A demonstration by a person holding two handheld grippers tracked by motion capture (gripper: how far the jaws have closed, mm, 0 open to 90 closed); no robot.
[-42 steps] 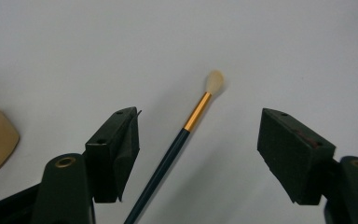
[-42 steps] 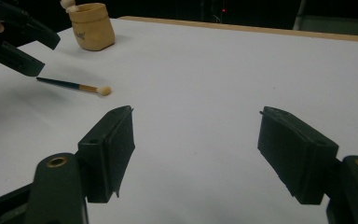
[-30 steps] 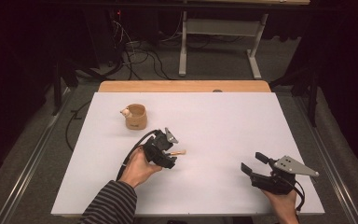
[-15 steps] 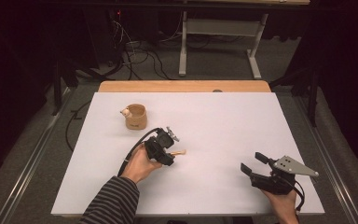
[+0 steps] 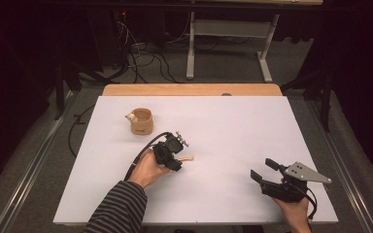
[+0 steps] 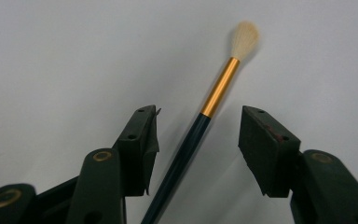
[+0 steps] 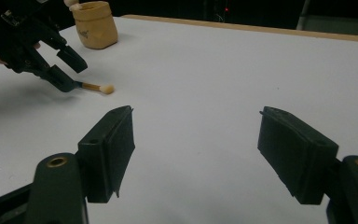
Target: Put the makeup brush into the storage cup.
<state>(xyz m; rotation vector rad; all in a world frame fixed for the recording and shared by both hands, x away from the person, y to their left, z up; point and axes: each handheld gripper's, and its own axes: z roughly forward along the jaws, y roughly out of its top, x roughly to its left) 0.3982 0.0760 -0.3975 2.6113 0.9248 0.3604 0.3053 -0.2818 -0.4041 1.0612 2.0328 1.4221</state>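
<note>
My left gripper (image 5: 175, 154) hangs over a paint brush (image 6: 205, 121) that lies flat on the white surface (image 5: 233, 131), and the whole coming move turns on how that brush runs between my jaws. In the left gripper view the dark handle comes up from the bottom edge between the two jaws, nearer the left one, then slants up and to the right through the gold ferrule to the pale bristle tuft well ahead of the jaw tips. So the long axis runs mostly along my jaws' reach, tilted a little across them, and the jaws stand wide apart with nothing gripped; neither pad touches the handle as far as I can tell. In my judgement a closing here would catch the dark handle below the ferrule. In the high view the bristle end pokes out to the right of this gripper. My right gripper (image 5: 268, 174) sits well apart near the surface's right front corner, its jaws also wide and empty. A tan cup (image 5: 141, 121) stands beyond my left hand (image 5: 148, 167).
</note>
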